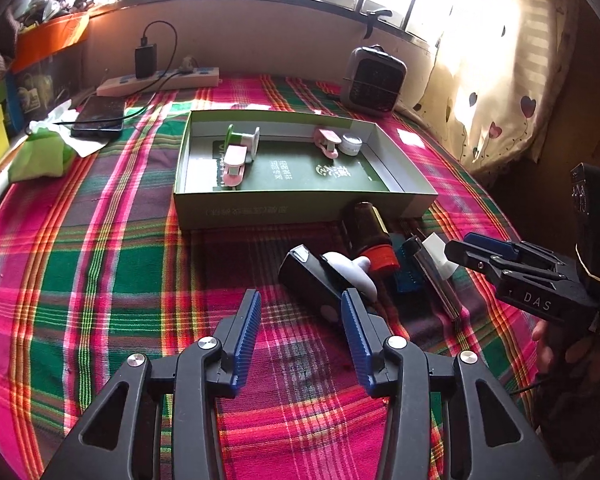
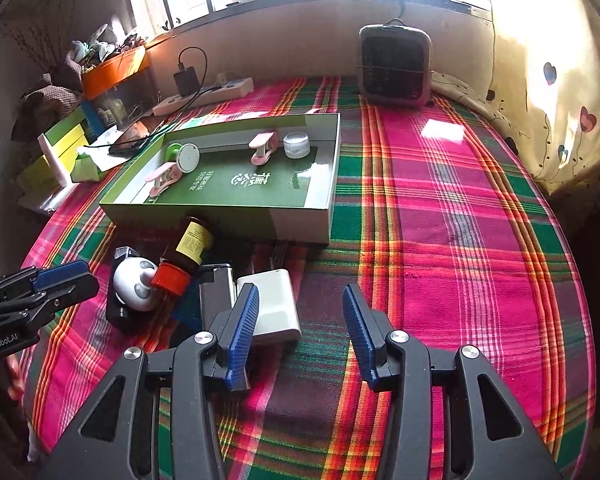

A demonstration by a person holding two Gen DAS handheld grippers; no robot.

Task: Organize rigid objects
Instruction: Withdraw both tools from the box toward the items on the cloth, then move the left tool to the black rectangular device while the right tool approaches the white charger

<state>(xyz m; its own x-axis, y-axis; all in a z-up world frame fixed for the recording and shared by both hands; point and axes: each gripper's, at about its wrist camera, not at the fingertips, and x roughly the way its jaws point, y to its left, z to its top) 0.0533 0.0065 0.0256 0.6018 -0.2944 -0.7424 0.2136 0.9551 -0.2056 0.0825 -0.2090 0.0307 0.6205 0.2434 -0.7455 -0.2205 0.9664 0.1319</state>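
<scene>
box: the shallow green box point(image 2: 300, 220) sits on the plaid cloth point(image 2: 460, 220), open side up, and it's my drop-off spot as far as I can judge

already in: two pink clips point(image 2: 263, 145), a small white jar point(image 2: 297, 145) and a green-and-white reel thing point(image 2: 184, 157) are inside, lined up toward the far wall

still out: a little pile just in front of the box's near wall, made up of a brown bottle point(image 2: 191, 245) with a red cap lying on its side, a white rounded gadget point(image 2: 135, 285) on top of a black block point(image 1: 312, 276), a silver flat case point(image 2: 218, 296) and a white power bank point(image 2: 274, 306)

left gripper point(image 1: 300, 312): jaws spread, nothing between them, hovering just short of the black block (one pad looks close to it, can't tell if it touches)

right gripper point(image 2: 300, 308): also spread and empty, its left pad beside the power bank's edge

progress: I'd call it roughly halfway, four in, about five to go

next: probably the power bank for the right side, black block pile for the left
</scene>
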